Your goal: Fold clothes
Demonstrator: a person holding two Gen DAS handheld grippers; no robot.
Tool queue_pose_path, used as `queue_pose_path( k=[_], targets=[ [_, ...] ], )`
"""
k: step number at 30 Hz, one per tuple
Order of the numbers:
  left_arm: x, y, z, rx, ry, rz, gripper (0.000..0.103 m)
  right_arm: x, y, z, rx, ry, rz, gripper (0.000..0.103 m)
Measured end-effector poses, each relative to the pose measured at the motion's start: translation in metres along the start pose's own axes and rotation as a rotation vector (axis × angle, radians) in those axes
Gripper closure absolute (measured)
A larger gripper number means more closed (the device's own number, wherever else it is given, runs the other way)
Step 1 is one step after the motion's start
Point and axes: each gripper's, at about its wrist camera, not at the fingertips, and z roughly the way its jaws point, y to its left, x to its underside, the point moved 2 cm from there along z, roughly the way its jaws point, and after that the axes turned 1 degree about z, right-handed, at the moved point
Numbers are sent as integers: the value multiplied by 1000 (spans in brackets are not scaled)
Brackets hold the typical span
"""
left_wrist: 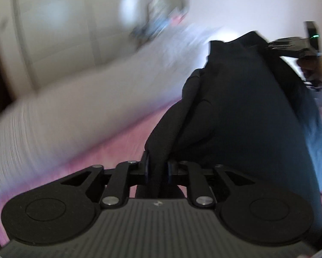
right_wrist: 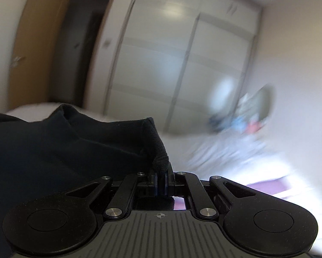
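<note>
The left gripper (left_wrist: 157, 168) pinches a bunched edge of the dark garment (left_wrist: 242, 111), which hangs lifted above the pink bedspread (left_wrist: 118, 146). The right gripper (right_wrist: 160, 181) is clamped on another rolled corner of that garment (right_wrist: 53, 142), holding it up across from the bed. A white wardrobe (right_wrist: 182, 60) stands beyond the bed, blurred.

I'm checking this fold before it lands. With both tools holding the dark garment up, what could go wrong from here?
The left tool pinches only a bunched edge of the dark garment, so it may slip free. The right tool grips just a corner tip. The cloth hangs creased between them, so it may land wrinkled on the pink bedcover.
</note>
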Motion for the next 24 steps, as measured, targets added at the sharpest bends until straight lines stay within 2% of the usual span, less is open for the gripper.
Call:
queue_pose_path(
  k=[1, 2, 4, 5, 7, 10, 14, 17, 20, 21, 22, 24],
  targets=[
    [12, 6, 41, -23, 60, -42, 72, 18, 1, 45, -33, 41, -6, 96],
    [26, 12, 76, -52, 122, -76, 70, 43, 6, 87, -58, 96, -7, 88],
    [53, 23, 147, -111, 247, -144, 69, 94, 15, 163, -99, 214, 6, 42],
    [65, 25, 170, -128, 290, -174, 69, 117, 14, 181, -121, 258, 43, 40],
    [83, 24, 190, -120, 323, -229, 66, 164, 12, 205, -166, 334, 133, 40],
    [90, 14, 206, -92, 338, -253, 55, 197, 5, 193, -184, 416, 162, 39],
    [83, -3, 249, -51, 352, -162, 53, 233, -7, 174, -197, 512, 186, 38],
    [83, -1, 291, -58, 384, -94, 50, 250, -21, 169, -194, 553, 211, 38],
    [88, 8, 321, -50, 426, -97, 51, 266, -34, 164, -191, 594, 235, 38],
    [90, 11, 328, -45, 442, -93, 54, 271, -38, 162, -190, 608, 243, 38],
    [92, 11, 332, -42, 460, -78, 71, 277, -43, 161, -189, 622, 252, 38],
    [94, 13, 331, -34, 471, -76, 94, 288, -51, 157, -187, 649, 268, 38]
  ],
)
